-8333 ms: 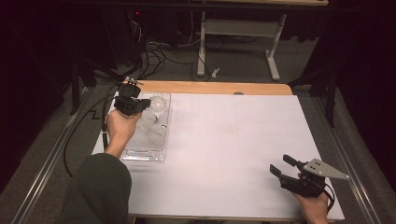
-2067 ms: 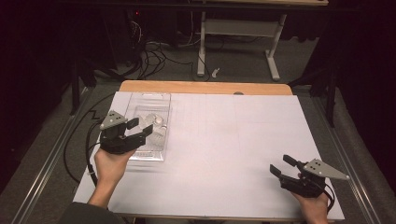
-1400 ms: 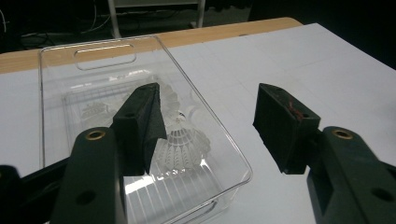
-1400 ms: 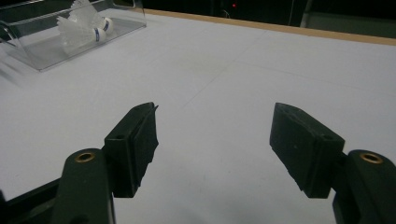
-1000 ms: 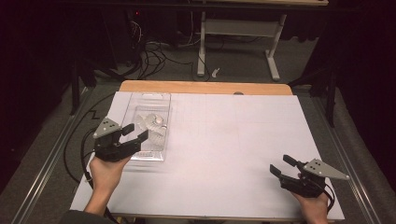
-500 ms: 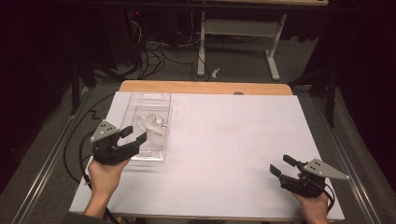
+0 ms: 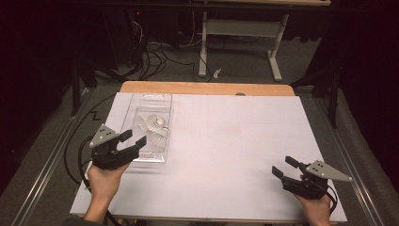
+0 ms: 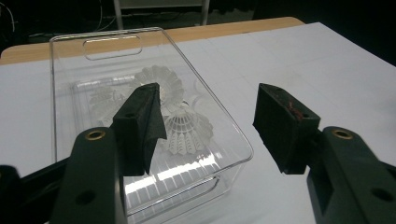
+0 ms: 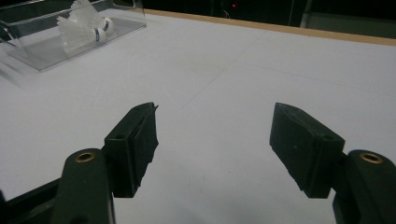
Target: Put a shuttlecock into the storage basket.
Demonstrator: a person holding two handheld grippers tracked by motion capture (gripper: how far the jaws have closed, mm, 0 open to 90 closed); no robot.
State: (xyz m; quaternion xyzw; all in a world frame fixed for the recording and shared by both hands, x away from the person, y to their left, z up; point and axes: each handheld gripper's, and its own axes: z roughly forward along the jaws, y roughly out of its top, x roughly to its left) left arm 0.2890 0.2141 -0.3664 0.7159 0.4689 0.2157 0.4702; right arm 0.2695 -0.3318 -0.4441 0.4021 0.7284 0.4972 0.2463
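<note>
While the clear plastic box [image 7: 149, 129] sits at the table's [image 7: 235, 155] far-left area on the white cover, it holds a few white shuttlecocks [image 7: 153, 127], feather skirts bunched together mid-box; count looks like three, but reflections off the clear walls make that hard to call. Box lies lengthwise away from the person, handle cutout at the far end, open top up, so contents are reachable from above.

Left gripper [image 7: 128, 143] hangs just off the box's near end, jaws spread wide, nothing between them. In the left gripper view the pads [image 8: 142, 123] frame the near-right corner of the box and the closest shuttlecock [image 8: 184, 133], no contact with either. Probably backed off to a rest pose, or lining up for another reach; can't settle which.

Right gripper [image 7: 283, 168] rests at the near-right corner of the table, well apart from the box, jaws also spread and empty, bare white surface under them in the right gripper view. Looks parked out of the way so the left hand works alone.

Versus the earlier high views: the left gripper was over the box's far end at first, then has drawn back toward the person and to the left in steps, now clear of the box's near edge. Its jaw spread is unchanged. Box and shuttlecocks have not shifted noticeably. Right gripper has stayed put throughout.
</note>
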